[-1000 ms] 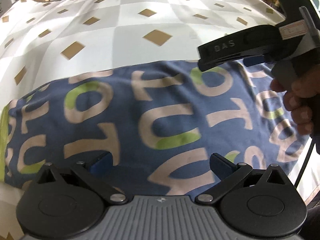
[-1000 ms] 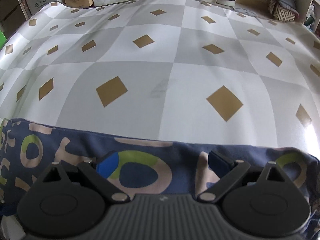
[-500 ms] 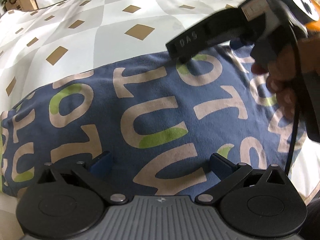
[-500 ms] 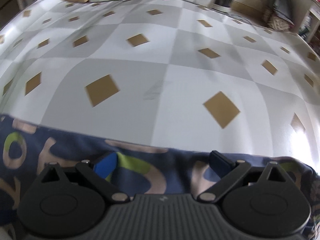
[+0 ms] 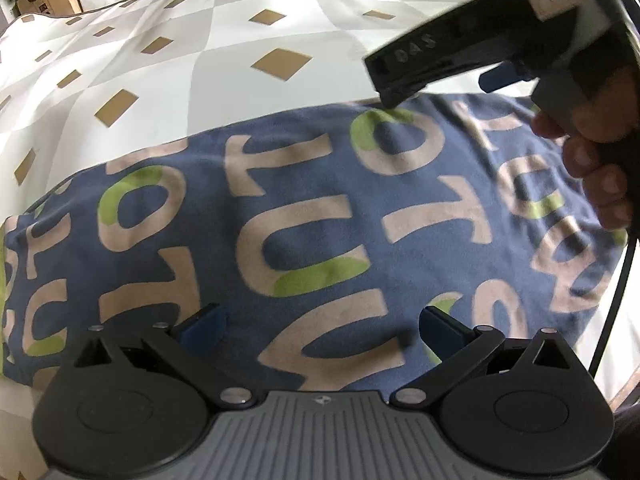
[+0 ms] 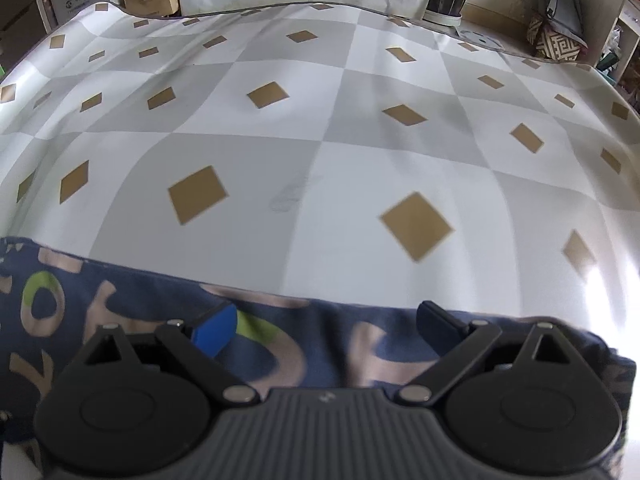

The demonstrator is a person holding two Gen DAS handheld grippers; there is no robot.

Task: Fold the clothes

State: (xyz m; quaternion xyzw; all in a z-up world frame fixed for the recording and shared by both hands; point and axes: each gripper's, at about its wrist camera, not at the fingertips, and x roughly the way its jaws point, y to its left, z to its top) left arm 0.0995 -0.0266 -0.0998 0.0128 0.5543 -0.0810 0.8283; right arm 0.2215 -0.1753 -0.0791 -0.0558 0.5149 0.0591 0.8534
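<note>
My left gripper (image 5: 322, 322) is hanging low in the lower middle of its own view with its jaws spread wide, and nothing is sitting between the blue fingertips (image 5: 204, 322). Under them the blue garment (image 5: 320, 216) with its big beige and green letters is lying flat, filling the middle and bottom of that frame and running off toward the left and right edges. It is resting on the white-and-grey checked cloth (image 5: 168, 40) with tan diamonds, which is taking up the top half.

My right gripper (image 6: 326, 326) is showing at the bottom of its own view, jaws likewise standing wide apart and gripping nothing. It is sitting over the garment's far edge (image 6: 280, 300), which is crossing the lower third of that frame; beyond it the checked cloth (image 6: 320, 128) is stretching to the top.

In the upper right of the left view I am seeing the right gripper (image 5: 444, 62) from the side, with a hand (image 5: 592, 148) wrapped around its handle, above the garment's far edge.
</note>
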